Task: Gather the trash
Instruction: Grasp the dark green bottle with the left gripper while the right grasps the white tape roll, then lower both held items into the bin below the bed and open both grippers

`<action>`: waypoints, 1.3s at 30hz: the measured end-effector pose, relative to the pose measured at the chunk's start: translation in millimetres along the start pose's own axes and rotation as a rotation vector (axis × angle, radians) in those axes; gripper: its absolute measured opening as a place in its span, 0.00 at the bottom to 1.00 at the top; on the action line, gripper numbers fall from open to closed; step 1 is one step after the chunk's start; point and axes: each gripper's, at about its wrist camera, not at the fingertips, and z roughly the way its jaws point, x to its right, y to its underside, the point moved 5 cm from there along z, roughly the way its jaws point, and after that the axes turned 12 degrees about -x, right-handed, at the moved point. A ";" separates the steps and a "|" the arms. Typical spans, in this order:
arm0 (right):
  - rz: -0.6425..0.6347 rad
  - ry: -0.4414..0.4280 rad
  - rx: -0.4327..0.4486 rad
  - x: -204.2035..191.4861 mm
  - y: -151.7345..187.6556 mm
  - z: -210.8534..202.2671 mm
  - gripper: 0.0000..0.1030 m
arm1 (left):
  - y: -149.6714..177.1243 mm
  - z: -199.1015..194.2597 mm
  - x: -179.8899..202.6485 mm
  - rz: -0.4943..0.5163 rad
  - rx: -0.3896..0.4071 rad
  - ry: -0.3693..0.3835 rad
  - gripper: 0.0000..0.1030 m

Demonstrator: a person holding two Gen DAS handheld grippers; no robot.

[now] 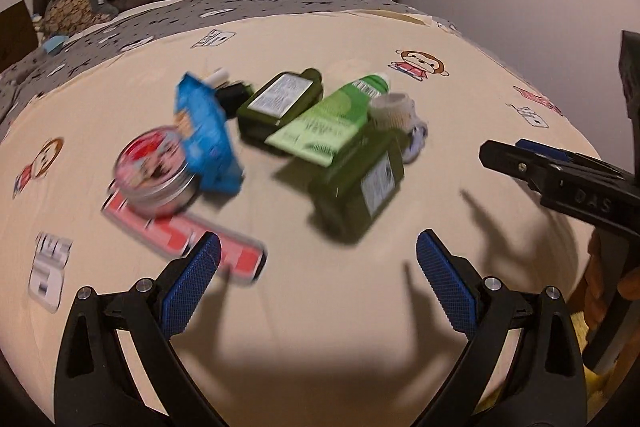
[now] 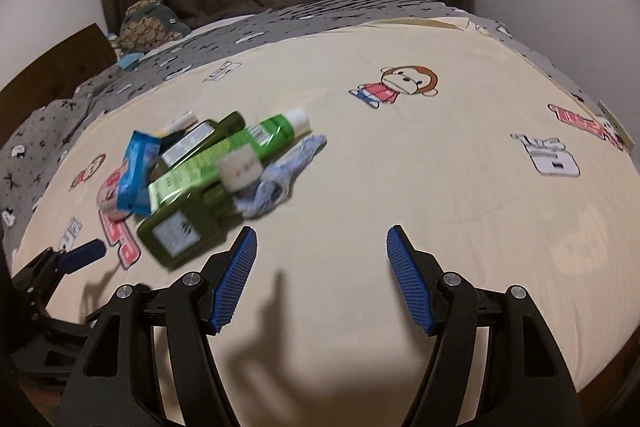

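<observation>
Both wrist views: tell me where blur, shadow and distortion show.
Left wrist view: the trash pile is motion-smeared, labels unreadable; the left gripper stays sharp, shadows below it. Right wrist view: same smear on the pile; fisheye bows the bedsheet.

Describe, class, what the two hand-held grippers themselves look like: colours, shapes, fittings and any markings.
The left gripper and right gripper match: two angular black plastic fingers with cut-out slots, each tipped with a blue cross-hatched pad and pinned by round silver bolts. Seen side-on in the left wrist view, the right gripper's black body carries raised letters reading "DAS". No cables or sleeves show.
</observation>
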 end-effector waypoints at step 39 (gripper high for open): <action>-0.210 -0.035 -0.013 -89.3 -41.1 34.2 0.34 | 20.0 -11.4 -35.7 0.020 -0.038 0.007 0.24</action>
